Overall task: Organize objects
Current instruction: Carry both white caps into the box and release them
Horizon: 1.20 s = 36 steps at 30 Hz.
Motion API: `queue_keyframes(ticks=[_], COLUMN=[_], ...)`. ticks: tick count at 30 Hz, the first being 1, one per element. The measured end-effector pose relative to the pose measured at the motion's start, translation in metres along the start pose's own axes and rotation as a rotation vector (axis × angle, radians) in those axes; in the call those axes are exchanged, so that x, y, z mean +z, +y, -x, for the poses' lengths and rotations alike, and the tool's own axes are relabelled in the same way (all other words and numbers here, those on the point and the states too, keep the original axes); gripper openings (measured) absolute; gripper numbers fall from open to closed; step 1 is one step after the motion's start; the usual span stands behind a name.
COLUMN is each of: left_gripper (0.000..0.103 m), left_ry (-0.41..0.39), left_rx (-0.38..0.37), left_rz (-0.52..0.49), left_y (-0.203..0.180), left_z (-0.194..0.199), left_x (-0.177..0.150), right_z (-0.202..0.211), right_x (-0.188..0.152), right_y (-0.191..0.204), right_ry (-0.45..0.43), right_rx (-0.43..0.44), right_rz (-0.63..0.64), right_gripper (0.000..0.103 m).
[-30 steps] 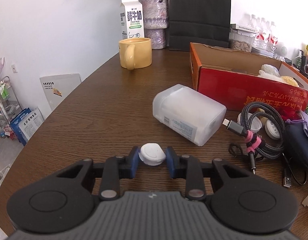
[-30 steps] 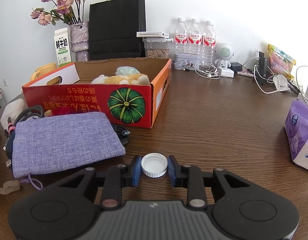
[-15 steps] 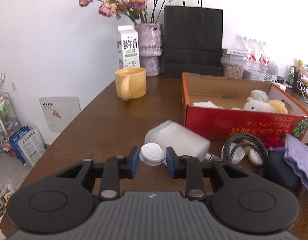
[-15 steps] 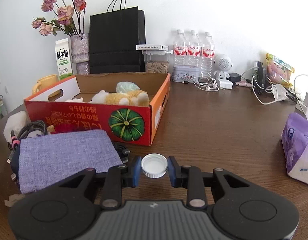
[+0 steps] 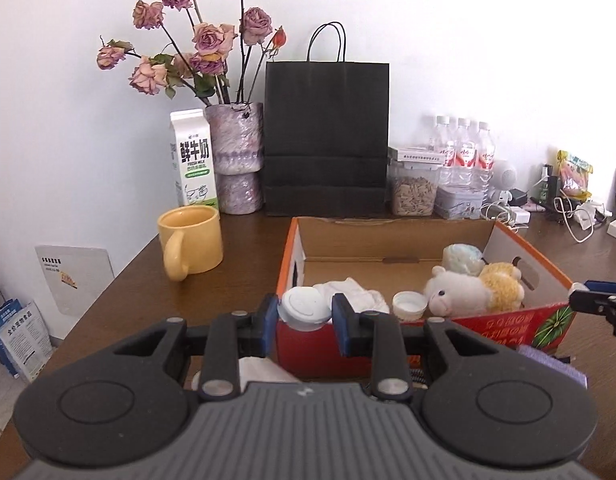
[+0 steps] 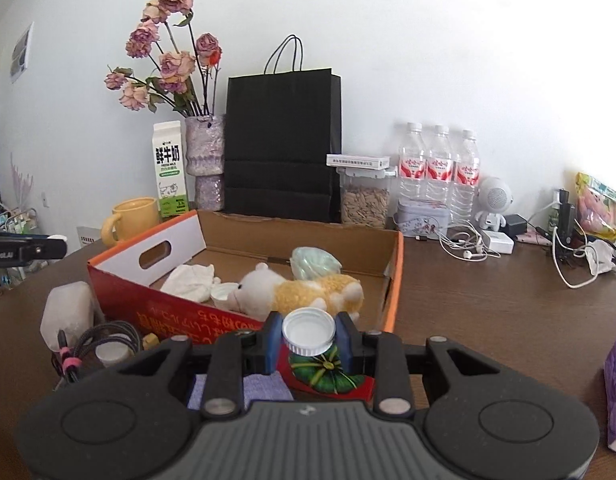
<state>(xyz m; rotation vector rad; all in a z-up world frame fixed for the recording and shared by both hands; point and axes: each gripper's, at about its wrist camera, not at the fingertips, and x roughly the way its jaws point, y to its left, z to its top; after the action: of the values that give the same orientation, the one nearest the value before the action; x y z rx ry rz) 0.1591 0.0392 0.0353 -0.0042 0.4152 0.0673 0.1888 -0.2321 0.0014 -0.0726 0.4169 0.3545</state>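
Observation:
My left gripper [image 5: 304,315] is shut on a small white cap [image 5: 306,312] and holds it above the near left corner of the red cardboard box [image 5: 320,344]. My right gripper [image 6: 309,338] is shut on a white ribbed bottle lid [image 6: 309,332], held above the box's near wall [image 6: 180,316]. Inside the box lie a plush toy [image 5: 474,288], a white cloth [image 5: 354,290], a small white cup [image 5: 409,305] and a pale green wad [image 6: 314,262]. The right gripper's tip shows at the far right of the left wrist view [image 5: 598,300].
A yellow mug [image 5: 190,246], milk carton [image 5: 193,158], vase of dried roses [image 5: 238,160] and black paper bag [image 5: 326,136] stand behind the box. A translucent container [image 6: 68,316], coiled cable [image 6: 104,344] and purple pouch [image 6: 260,388] lie in front of it. Water bottles [image 6: 438,160] and cables [image 6: 468,246] are at the back right.
Both grippers have risen from table level with their caps and now look down into the box. The left gripper has moved right, over the box's corner.

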Motion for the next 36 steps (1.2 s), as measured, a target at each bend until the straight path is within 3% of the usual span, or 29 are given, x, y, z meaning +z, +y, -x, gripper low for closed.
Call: queue_keyframes(ticks=[9,15,18,21,36], left_gripper=[0.030,0.030,0.030,0.030,0.030], left_ry=[-0.027,-0.038,-0.049,-0.013,0.013], left_rx=[-0.053,-0.042,-0.021,-0.016,-0.022], left_rz=[0.023,0.058,0.083,0.066,0.059], left_y=[-0.033,-0.047,-0.050,-0.051,-0.052], left_z=[-0.032,-0.061,-0.077,-0.088,-0.095], left_x=[0.024,0.035,0.031,0.024,0.014], right_z=[-0.043,-0.076,-0.087,-0.092,-0.101], right_x=[0.029,0.043,0.040,0.032,0.023], right_y=[0.036,0.050,0.048,0.046,0.049], right_ry=[-0.025,-0.036,-0.041,-0.015,0.024], right_rx=[0.081,0.095,0.094,0.096,0.073], right_rz=[0.025,0.025,-0.003,0.004,0.021], right_gripper=[0.027,0.027,0.027,0.027,0.027])
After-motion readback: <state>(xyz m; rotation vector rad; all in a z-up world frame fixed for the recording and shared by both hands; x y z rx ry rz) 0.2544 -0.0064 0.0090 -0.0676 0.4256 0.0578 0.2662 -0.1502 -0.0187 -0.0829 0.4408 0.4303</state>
